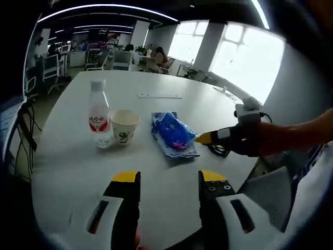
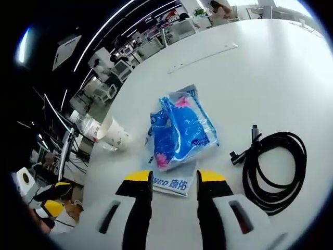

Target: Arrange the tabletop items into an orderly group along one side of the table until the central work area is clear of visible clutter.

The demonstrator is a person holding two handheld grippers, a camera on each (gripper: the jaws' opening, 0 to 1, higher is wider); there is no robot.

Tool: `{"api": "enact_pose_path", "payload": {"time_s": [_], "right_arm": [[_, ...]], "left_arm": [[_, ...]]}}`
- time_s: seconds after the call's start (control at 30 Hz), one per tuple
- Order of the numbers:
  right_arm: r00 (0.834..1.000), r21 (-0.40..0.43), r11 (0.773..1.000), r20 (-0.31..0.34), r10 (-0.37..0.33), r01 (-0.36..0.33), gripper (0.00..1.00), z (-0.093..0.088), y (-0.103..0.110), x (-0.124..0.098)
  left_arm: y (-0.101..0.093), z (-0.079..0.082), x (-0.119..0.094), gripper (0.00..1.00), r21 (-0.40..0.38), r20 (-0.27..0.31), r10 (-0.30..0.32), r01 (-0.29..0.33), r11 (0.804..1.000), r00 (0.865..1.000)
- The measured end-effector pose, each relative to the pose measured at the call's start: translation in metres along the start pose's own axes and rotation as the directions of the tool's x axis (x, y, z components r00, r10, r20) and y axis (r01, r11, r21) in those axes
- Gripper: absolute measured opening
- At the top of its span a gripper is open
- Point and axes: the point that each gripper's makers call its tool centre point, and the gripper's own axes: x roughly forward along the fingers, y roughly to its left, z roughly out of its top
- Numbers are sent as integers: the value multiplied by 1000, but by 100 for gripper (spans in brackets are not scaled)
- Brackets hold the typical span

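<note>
My right fingers [image 2: 174,177] are open and reach for the blue snack bag [image 2: 180,129], which lies at twelve o'clock, its near edge just between them. I think it goes next to the bottle [image 1: 98,112] and paper cup [image 1: 124,126]. The black cable [image 2: 274,170] waits at three o'clock. My left fingers [image 1: 169,177] hang open, holding nothing, above the bench [image 1: 73,166].

Open office: bright windows [image 1: 244,57], ceiling light strips [image 1: 104,7], desks and chairs [image 1: 122,59] behind.
</note>
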Motion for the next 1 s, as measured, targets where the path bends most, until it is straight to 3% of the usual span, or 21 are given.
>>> {"api": "enact_pose_path", "payload": {"time_s": [0.47,0.6,0.67,0.73,1.0], "right_arm": [[999,126,991,-15,-37,39,34,1,-4,20],[998,128,990,-22,-54,56,33,2,-5,24],[998,119,991,-30,-62,65,27,2,-6,26],[997,138,988,-39,-61,66,15,2,-7,27],[997,165,983,-24,-78,81,4,4,-17,26]], "left_arm": [[-8,-1,1,44,-6,-4,10,-10,1000,1000],[-6,1,-3,44,-9,-1,21,-21,1000,1000],[-4,1,-4,44,-11,1,28,-28,1000,1000],[-3,1,-6,44,-16,2,35,-34,999,999],[-8,-6,-5,44,-22,-10,30,-30,999,1000]]}}
